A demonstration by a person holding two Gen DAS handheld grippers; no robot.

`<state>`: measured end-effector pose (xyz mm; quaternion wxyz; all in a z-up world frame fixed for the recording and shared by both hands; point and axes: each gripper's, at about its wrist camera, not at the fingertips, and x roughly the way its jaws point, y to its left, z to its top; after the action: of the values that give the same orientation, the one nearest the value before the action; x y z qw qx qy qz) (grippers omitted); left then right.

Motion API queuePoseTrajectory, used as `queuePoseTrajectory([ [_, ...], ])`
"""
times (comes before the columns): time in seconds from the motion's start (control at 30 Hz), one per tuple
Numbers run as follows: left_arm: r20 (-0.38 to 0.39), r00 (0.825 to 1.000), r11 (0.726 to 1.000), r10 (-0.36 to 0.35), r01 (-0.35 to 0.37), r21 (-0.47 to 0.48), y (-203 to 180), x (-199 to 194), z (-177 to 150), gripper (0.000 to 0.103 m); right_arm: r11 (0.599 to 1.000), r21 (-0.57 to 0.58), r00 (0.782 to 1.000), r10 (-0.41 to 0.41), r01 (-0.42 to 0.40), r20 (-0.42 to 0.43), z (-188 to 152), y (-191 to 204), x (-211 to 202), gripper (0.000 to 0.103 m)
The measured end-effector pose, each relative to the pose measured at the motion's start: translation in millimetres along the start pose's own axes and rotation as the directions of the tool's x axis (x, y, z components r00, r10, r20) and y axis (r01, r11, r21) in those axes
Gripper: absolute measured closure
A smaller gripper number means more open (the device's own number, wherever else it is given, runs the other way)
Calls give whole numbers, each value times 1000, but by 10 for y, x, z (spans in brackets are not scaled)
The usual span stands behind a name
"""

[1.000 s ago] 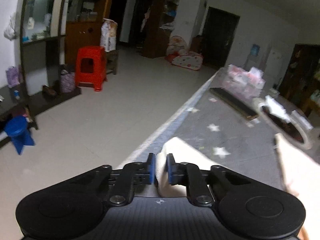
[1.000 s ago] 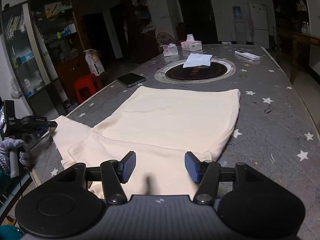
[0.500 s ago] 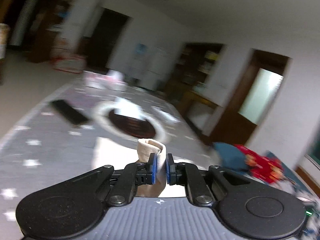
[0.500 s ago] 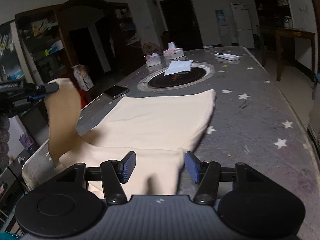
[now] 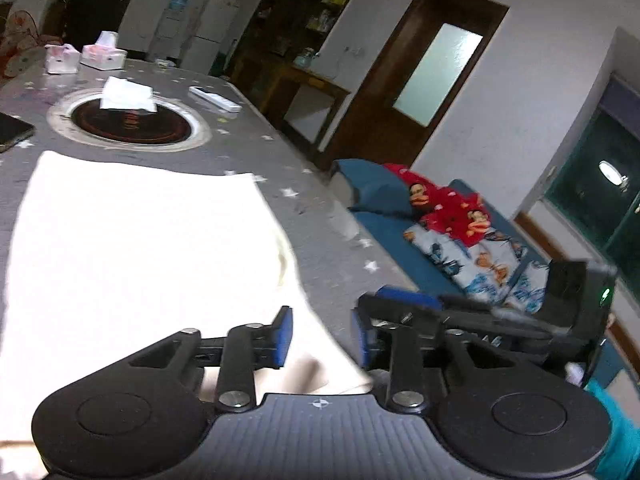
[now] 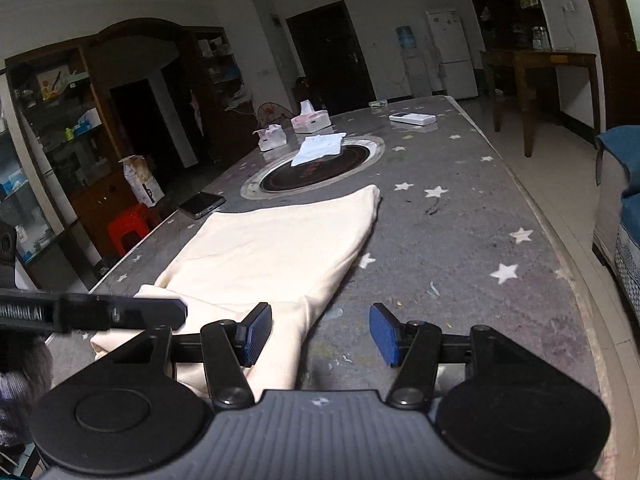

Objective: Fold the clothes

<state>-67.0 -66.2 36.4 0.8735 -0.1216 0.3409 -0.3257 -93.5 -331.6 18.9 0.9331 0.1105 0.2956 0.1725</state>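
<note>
A cream garment lies flat on the grey star-patterned table, with a sleeve folded across its near end. It shows overexposed white in the left wrist view. My left gripper is open and empty, low over the garment's near right edge. My right gripper is open and empty, just above the table at the garment's near right corner. The left gripper's dark finger reaches in from the left in the right wrist view. The right gripper's body shows at the right in the left wrist view.
A round black hotplate with a white cloth on it is set in the table's middle. Two tissue boxes, a white remote and a dark phone lie beyond. A sofa with red and blue bedding stands right of the table.
My left gripper carried the pinched sleeve up and across over the garment, then opened and let it go. The sleeve now lies folded on the garment. The right gripper stayed open.
</note>
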Motion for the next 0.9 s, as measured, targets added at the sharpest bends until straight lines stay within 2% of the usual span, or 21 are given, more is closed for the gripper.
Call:
queuePoseTrajectory([
  [0.13,36,992,993,119,-118,-22,274,-225,-15,66,997,-52,999,48,-49,-15,37,166,92,50],
  [0.33,34,958,957,284,-281,-79,745,-414,-44,69,979,-141,988,135,-144,-72,41,478,338,57],
  [0.4,18,956,951,292,-288,-113,873,-440,-111,71,971,-167,983,155,-171,-100,25,575,442,59],
  [0.57,29,958,954,286,-282,-103,928,-524,-135,73,964,-199,973,141,-177,-183,-61,656,652,64],
  [0.77,30,964,962,263,-264,64,677,-637,-134,69,945,-273,972,131,-181,-194,-84,754,541,64],
  [0.83,18,965,953,262,-262,150,569,-670,-173,63,937,-302,969,108,-173,-220,-136,760,564,65],
  [0.9,4,959,926,282,-273,260,455,-718,-249,60,926,-338,971,98,-170,-220,-167,784,533,65],
])
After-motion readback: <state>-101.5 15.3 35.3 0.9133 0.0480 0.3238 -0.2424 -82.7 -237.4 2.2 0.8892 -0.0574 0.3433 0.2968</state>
